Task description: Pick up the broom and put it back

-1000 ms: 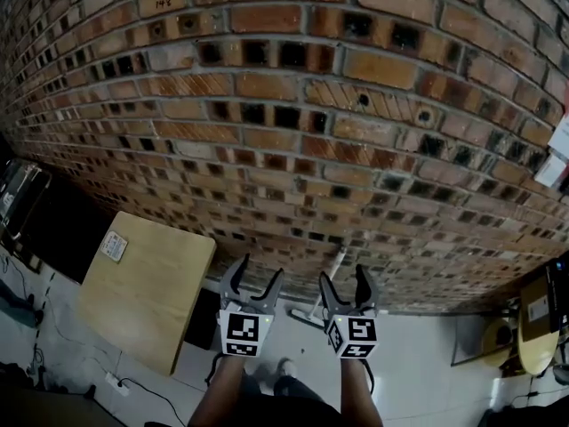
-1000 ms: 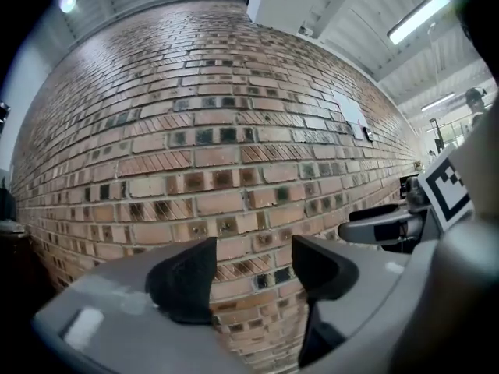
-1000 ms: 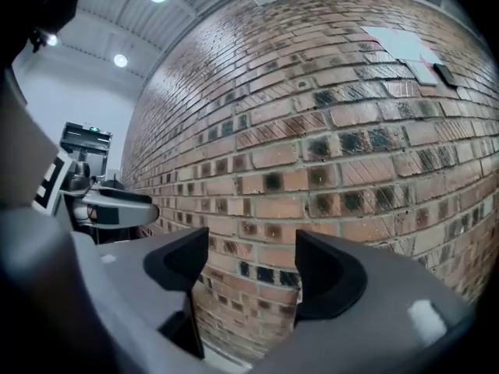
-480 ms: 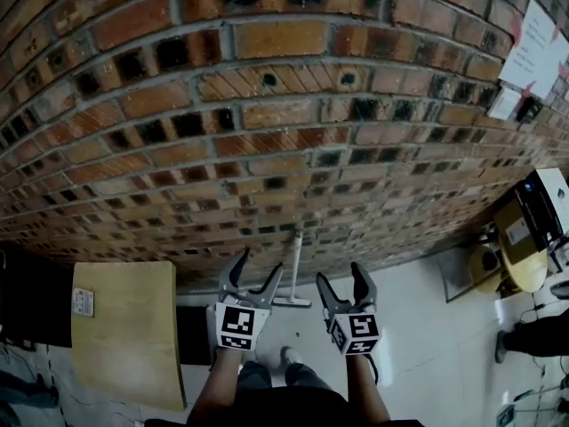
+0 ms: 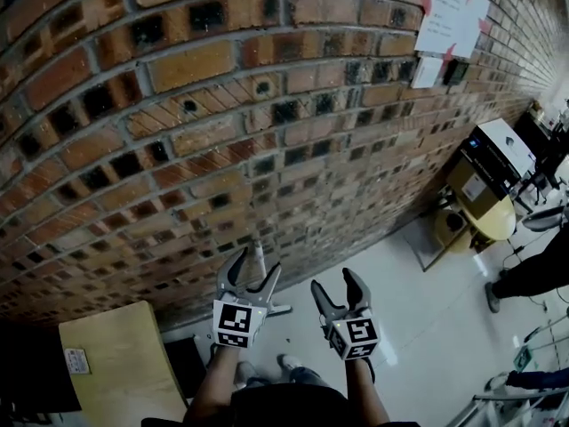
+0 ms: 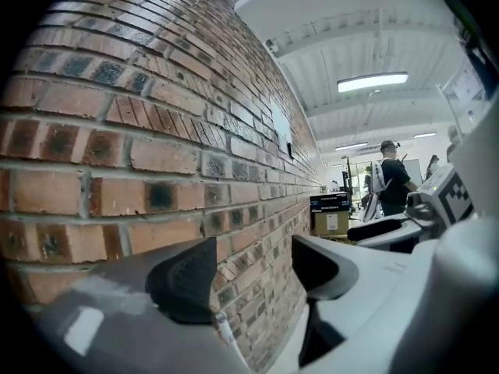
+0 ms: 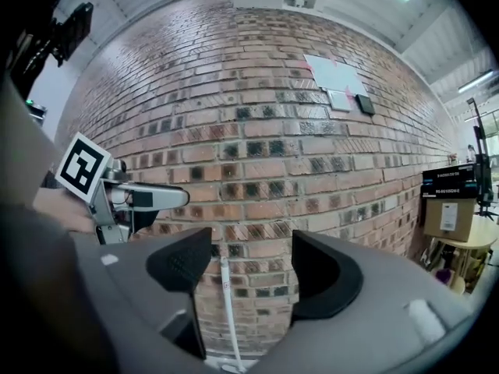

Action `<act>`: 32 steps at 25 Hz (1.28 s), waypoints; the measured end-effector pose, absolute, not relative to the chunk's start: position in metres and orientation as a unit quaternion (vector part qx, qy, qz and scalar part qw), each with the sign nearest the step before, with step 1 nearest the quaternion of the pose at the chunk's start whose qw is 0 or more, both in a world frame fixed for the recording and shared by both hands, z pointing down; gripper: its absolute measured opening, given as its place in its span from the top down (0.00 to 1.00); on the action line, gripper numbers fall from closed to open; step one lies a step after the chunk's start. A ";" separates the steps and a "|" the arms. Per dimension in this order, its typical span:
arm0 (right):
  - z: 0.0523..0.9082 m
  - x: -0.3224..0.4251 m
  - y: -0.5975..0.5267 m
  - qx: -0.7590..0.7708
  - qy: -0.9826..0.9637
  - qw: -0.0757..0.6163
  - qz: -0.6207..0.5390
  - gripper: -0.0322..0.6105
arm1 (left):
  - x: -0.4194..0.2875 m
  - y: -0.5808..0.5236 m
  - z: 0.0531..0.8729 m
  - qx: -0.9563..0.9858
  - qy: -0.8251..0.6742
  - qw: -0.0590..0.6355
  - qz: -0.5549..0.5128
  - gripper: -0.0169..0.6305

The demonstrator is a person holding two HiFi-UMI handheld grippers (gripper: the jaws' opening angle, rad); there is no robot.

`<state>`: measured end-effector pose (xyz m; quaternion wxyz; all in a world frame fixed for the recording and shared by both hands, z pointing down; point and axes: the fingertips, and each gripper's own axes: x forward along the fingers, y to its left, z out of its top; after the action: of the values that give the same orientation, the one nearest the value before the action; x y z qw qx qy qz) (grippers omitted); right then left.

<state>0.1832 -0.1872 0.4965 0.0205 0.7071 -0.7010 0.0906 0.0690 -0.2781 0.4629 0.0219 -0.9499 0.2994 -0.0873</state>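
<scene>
Approach step. The white-handled broom (image 5: 259, 258) leans on the red brick wall (image 5: 178, 105), just beyond your left gripper (image 5: 255, 265), whose jaws are half apart and empty. Your right gripper (image 5: 335, 283) is wide, its jaws just closing a little with nothing between. Next, reach in and clamp the handle. Since earlier you've swung rightward along the wall.

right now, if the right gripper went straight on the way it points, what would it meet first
Probably the broom handle, leaning on the brick wall and framed between the right gripper's jaws. Depth is unclear, so it may be the wall. The jaws have just been closing, with nothing held between them.
</scene>
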 end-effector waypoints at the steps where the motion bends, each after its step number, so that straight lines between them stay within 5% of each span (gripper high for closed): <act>1: 0.496 0.185 -0.184 0.711 -0.697 0.018 0.091 0.44 | 0.073 -0.277 0.463 -0.952 0.291 0.022 -0.088 0.51; 21: 0.570 0.214 -0.031 0.756 -0.626 0.112 0.158 0.44 | 0.146 -0.211 0.496 -0.986 0.125 0.016 -0.105 0.52; 32: 0.637 0.184 -0.049 0.724 -0.644 0.119 0.214 0.45 | 0.117 -0.223 0.536 -0.977 0.161 0.005 -0.142 0.53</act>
<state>0.1836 -0.0493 0.6370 0.1193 0.7244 -0.6444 0.2142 0.1166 -0.2233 0.5359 0.0046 -0.9766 0.1614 -0.1422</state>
